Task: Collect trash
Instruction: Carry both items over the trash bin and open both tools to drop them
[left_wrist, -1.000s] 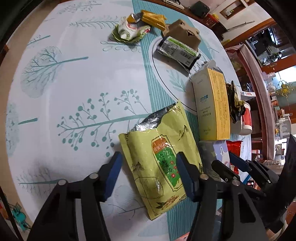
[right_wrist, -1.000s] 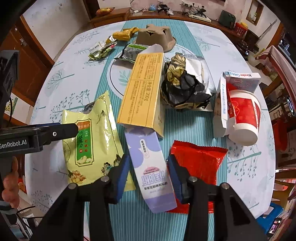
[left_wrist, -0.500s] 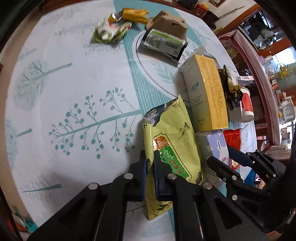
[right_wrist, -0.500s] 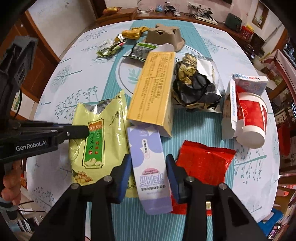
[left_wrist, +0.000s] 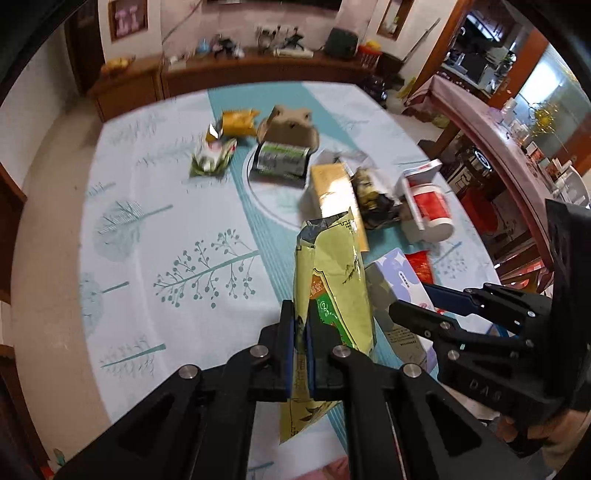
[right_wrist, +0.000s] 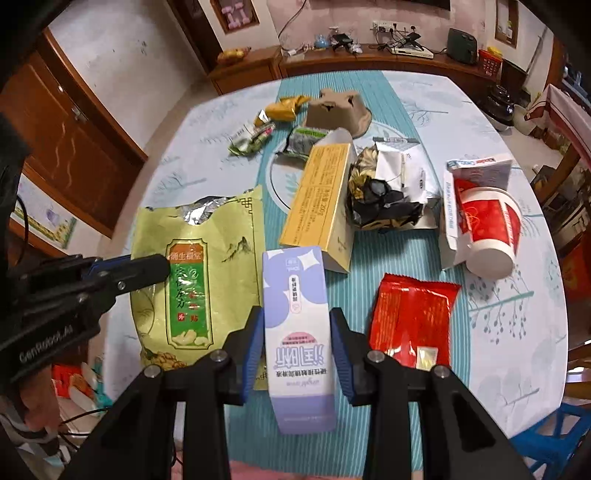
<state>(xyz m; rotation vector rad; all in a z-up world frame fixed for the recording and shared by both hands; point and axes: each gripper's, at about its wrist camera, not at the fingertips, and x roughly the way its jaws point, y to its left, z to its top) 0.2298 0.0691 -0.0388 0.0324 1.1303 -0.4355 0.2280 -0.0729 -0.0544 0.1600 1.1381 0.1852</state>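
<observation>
My left gripper (left_wrist: 301, 347) is shut on the edge of a yellow-green snack bag (left_wrist: 334, 291) and holds it lifted and upright above the table; the bag also shows in the right wrist view (right_wrist: 195, 273). My right gripper (right_wrist: 297, 350) is shut on a lilac and white carton (right_wrist: 297, 332), raised off the table; the carton also shows in the left wrist view (left_wrist: 397, 291). The left gripper (right_wrist: 147, 269) shows at the left of the right wrist view.
On the patterned tablecloth (right_wrist: 424, 110) lie a yellow box (right_wrist: 319, 195), a crumpled black and gold wrapper (right_wrist: 384, 199), a red and white cup (right_wrist: 487, 229), a red packet (right_wrist: 413, 314), a brown pulp tray (right_wrist: 338, 110), and small wrappers (right_wrist: 251, 140). Cabinets line the far wall.
My left gripper closed on the green bag's edge and lifted it upright off the table. My right gripper stayed shut on the lilac carton and rose with it.
</observation>
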